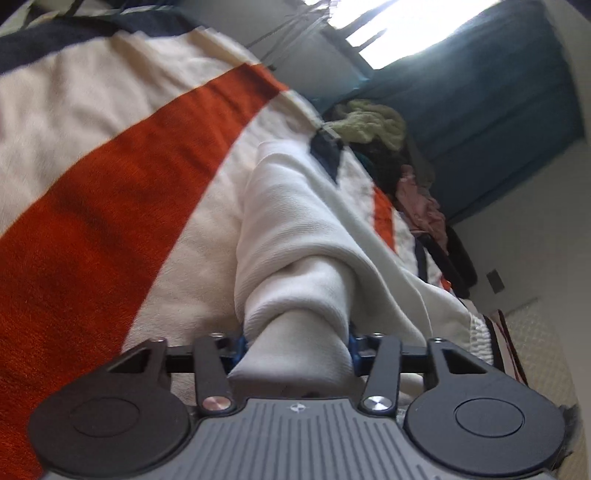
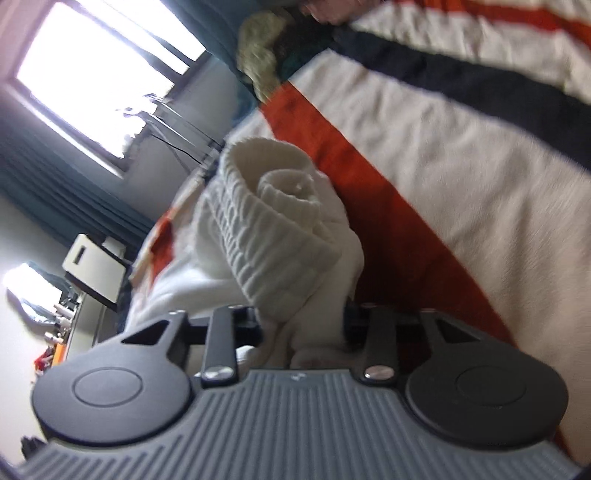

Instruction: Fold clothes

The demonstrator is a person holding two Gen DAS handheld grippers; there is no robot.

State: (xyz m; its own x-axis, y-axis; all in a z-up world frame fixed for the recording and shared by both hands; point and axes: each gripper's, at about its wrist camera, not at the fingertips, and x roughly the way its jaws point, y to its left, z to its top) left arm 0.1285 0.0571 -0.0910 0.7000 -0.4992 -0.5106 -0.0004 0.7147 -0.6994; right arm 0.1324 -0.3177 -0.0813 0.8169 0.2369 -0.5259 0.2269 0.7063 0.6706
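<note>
Stripes of orange, navy and cream run across the blanket [image 1: 110,184] that covers the bed, and on it lies a white sweater [image 1: 295,229], bunched into thick folds. From the left wrist view, the left gripper [image 1: 295,343] has its jaws drawn in narrow around a fold of that sweater: the cloth fills the gap between the blue-edged fingers [image 1: 239,350] and bulges out toward the camera, so it is clamped on the fabric. Beyond the sweater, at the far edge of the bed, sits a heap of other clothes [image 1: 373,125], a pale yellow-green piece on top with dark and pink pieces beside it. Behind that hang teal curtains [image 1: 498,110] under a bright window [image 1: 413,29].

From the right wrist view, the right gripper [image 2: 303,325] is likewise narrowed onto the sweater [image 2: 280,221], gripping the cloth just below its ribbed hem [image 2: 258,229], which curls in a loose roll in front of the fingers. The striped blanket [image 2: 443,166] spreads to the right of it. To the left stand a window [image 2: 99,85], teal curtains [image 2: 55,184] and a pale box [image 2: 92,266] on a cluttered surface.
</note>
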